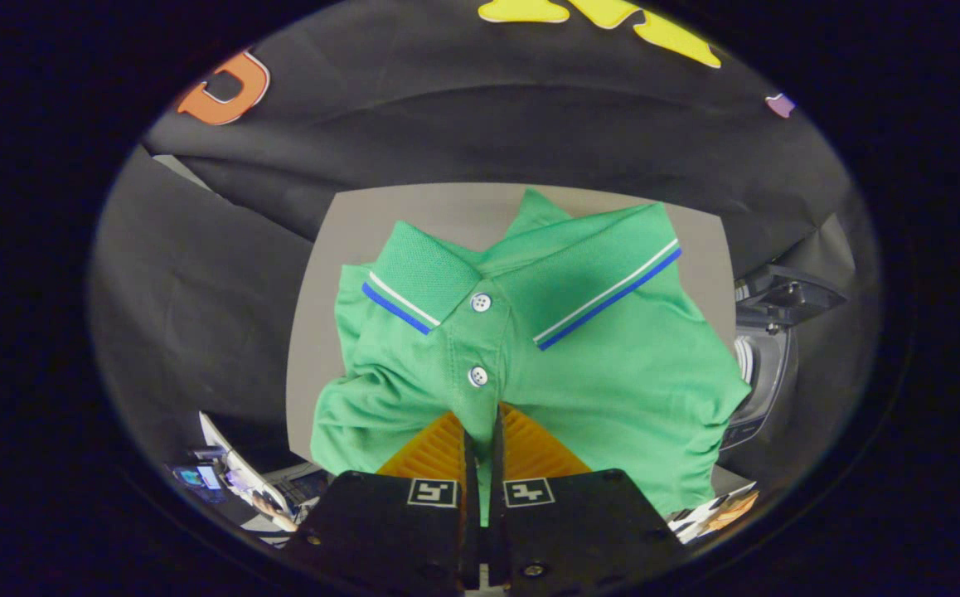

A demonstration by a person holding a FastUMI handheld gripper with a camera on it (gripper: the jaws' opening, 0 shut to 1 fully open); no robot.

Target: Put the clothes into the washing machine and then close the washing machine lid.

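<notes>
Your hand-held gripper (480, 431) pinches the shirt (530, 348) placket, lifted off the bench (414, 215). You are mid-carry, it seems; next, swing toward the washer (766, 365) at three o'clock and drop it in.

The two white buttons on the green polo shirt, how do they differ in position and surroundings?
The upper button sits where the two collar flaps meet; the lower button sits further down the placket, clear of the collar. The lower button lies just ahead of the gripper, the upper button further beyond it. The jaws are shut on a fold of the green polo shirt. Both buttons are white and round.
</notes>
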